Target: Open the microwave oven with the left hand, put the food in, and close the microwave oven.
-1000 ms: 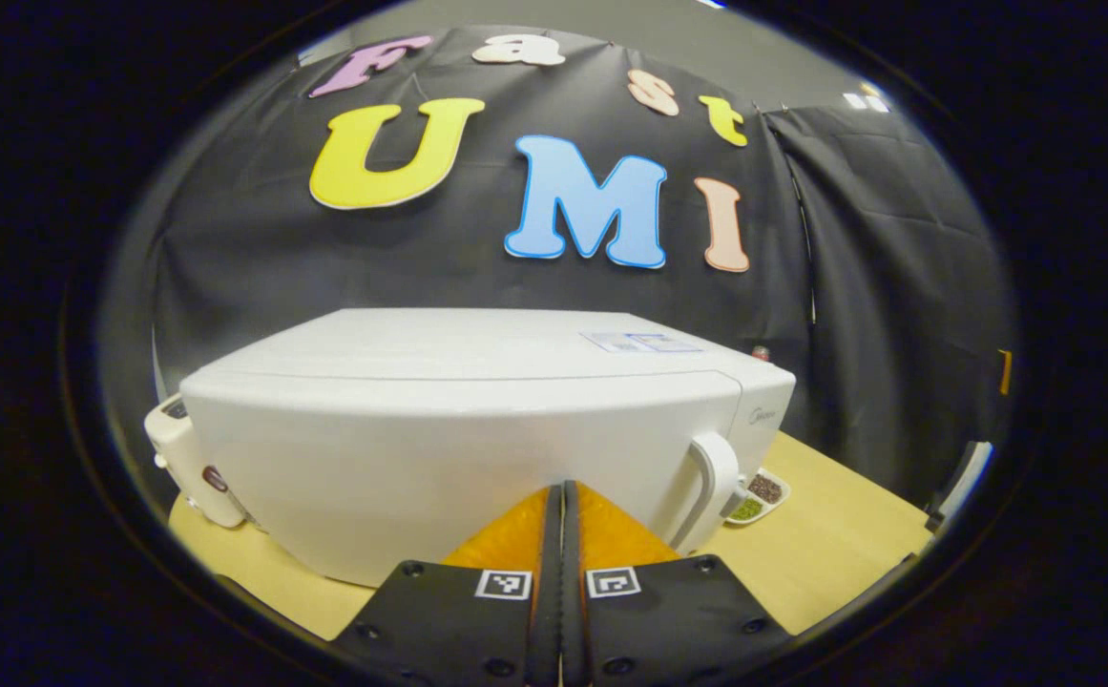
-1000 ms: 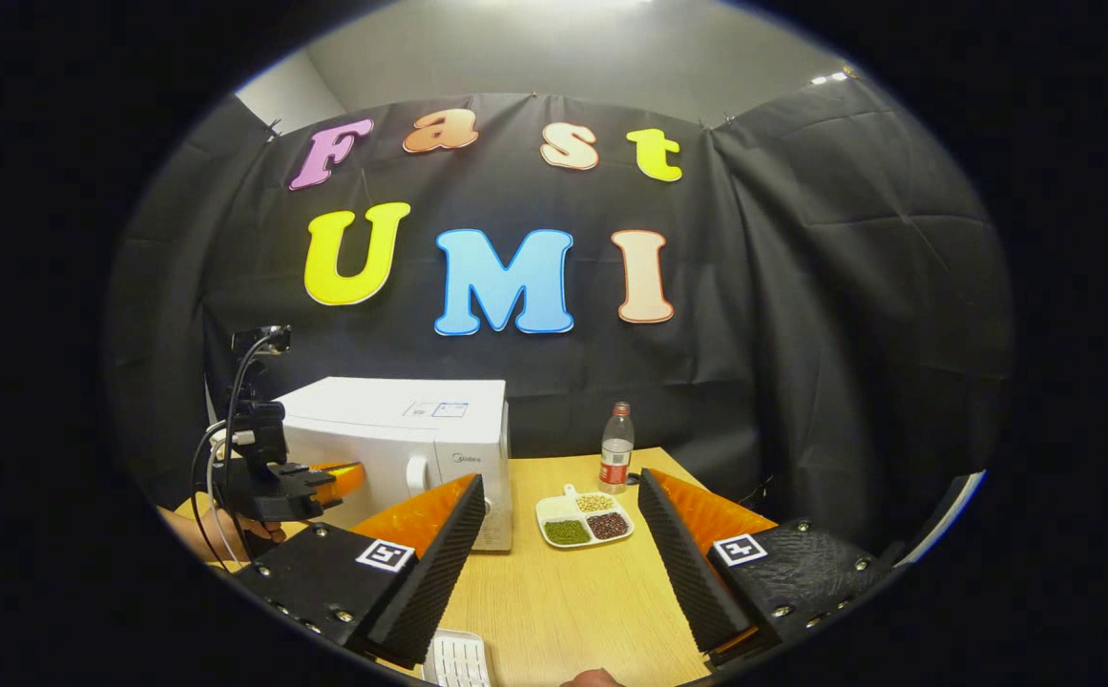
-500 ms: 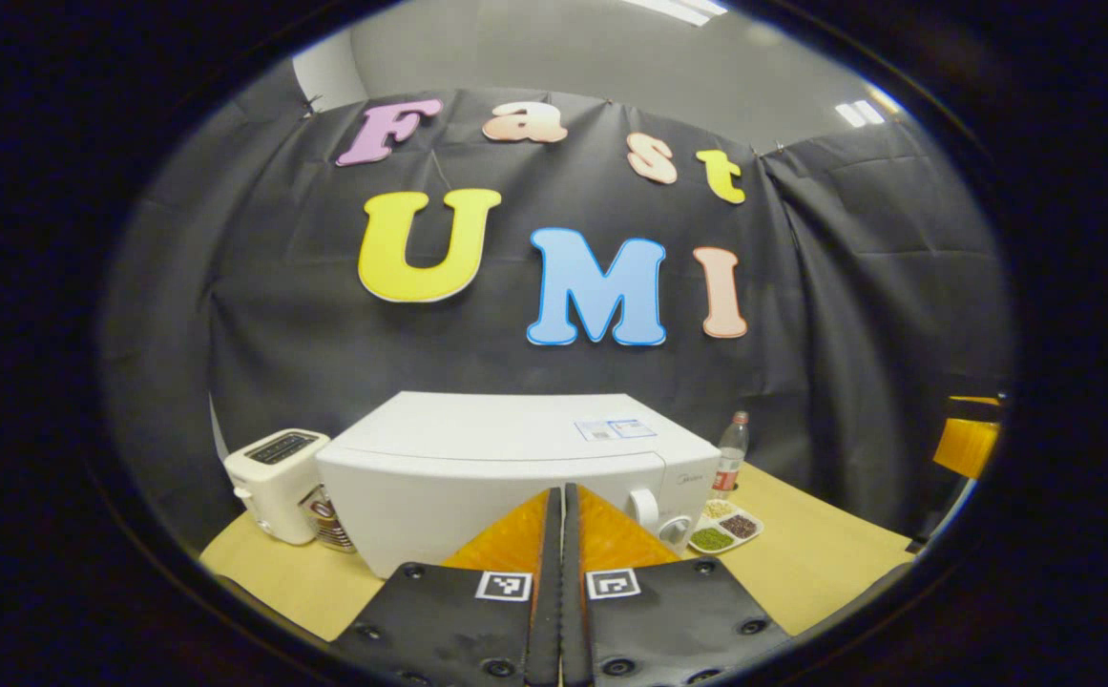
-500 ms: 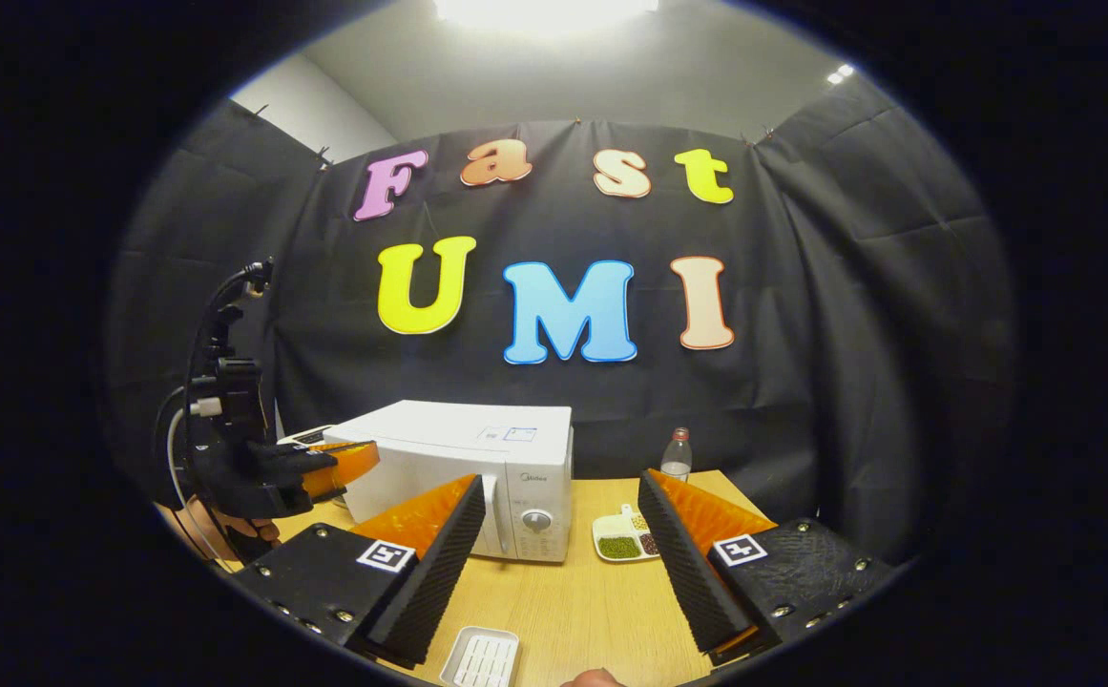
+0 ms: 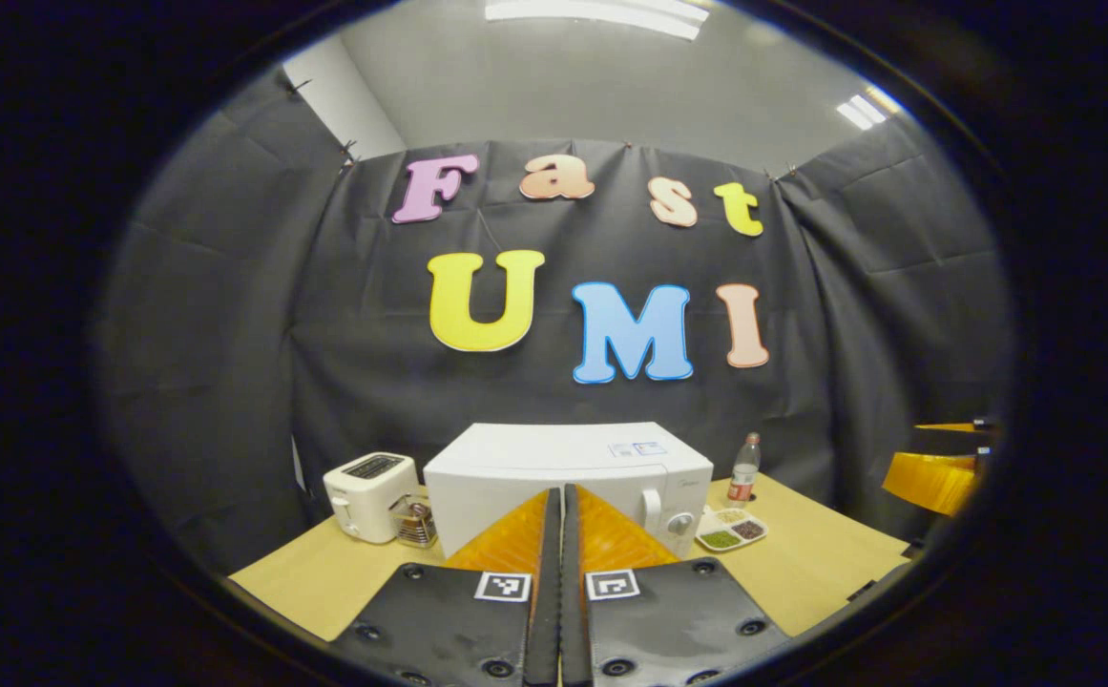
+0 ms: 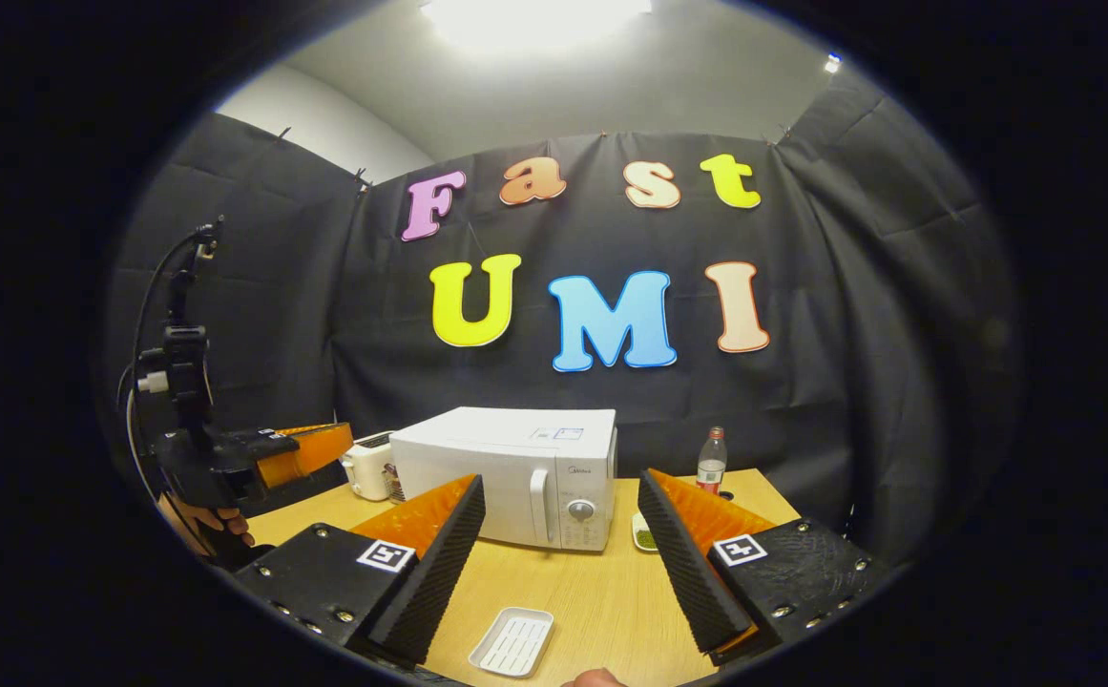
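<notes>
Microwave oven (image 6: 515,477) closed; white tray (image 6: 512,641) empty.

White microwave (image 6: 506,482) shut, upright on table (image 6: 592,596).

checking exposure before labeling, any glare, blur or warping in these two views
Right gripper view: the ceiling light is blown out, the microwave sharp. Left gripper view: ceiling strips bright but defined, the microwave sharp; fisheye bends the table edge.
</notes>
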`<state>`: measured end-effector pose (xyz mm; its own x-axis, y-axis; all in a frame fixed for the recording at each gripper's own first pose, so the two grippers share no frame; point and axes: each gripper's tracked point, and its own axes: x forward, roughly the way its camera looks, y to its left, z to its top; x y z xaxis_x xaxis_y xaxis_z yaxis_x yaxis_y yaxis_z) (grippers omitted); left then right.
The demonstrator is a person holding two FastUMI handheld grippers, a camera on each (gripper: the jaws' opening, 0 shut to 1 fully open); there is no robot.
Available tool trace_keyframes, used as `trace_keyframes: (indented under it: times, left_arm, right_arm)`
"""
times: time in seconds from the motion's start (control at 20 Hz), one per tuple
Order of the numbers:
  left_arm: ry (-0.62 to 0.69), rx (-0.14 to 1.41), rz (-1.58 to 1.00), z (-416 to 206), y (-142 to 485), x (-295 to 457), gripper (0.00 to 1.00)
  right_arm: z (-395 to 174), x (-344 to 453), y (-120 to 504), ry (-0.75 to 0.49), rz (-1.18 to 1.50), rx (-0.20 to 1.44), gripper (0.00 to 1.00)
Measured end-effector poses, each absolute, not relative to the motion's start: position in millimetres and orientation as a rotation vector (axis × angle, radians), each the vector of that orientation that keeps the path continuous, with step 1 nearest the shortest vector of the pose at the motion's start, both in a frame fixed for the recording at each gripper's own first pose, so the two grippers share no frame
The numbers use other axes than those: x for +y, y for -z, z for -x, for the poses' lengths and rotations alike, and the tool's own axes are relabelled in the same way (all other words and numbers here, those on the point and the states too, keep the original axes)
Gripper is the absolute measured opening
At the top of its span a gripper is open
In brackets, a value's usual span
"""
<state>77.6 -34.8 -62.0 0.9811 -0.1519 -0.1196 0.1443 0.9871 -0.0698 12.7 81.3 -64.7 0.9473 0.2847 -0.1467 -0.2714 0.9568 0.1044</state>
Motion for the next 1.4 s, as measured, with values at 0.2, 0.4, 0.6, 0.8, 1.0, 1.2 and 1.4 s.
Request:
trace_keyframes:
  times: [0.2,0.4,0.6,0.8,1.0,1.2,1.4]
  left_arm:
    - [0.13,0.131,0.035,-40.9,54.6,-17.8,0.07]
    - [0.168,0.117,0.055,-19.8,41.9,-12.8,0.46]
    - [0.153,0.09,0.057,-9.8,32.4,8.9,0.84]
    - [0.122,0.069,0.074,0.2,27.3,32.7,0.98]
    - [0.094,0.053,0.075,8.3,22.4,55.1,1.0]
    - [0.066,0.022,0.064,18.8,6.2,73.4,0.97]
    - [0.047,0.012,0.065,33.9,3.9,83.4,1.0]
  right_arm:
    - [-3.0,88.9,54.4,-0.287,-0.084,0.129,0.98]
    - [2.4,90.1,52.6,-0.247,-0.066,0.106,0.98]
    - [10.5,97.1,47.8,-0.214,-0.066,0.095,0.98]
    - [18.0,101.9,35.5,-0.195,-0.056,0.067,0.98]
    - [19.3,111.2,34.2,-0.191,-0.066,0.067,0.98]
    - [24.0,118.9,20.5,-0.19,-0.064,0.034,0.98]
    - [31.0,123.0,13.8,-0.196,-0.065,0.021,0.98]
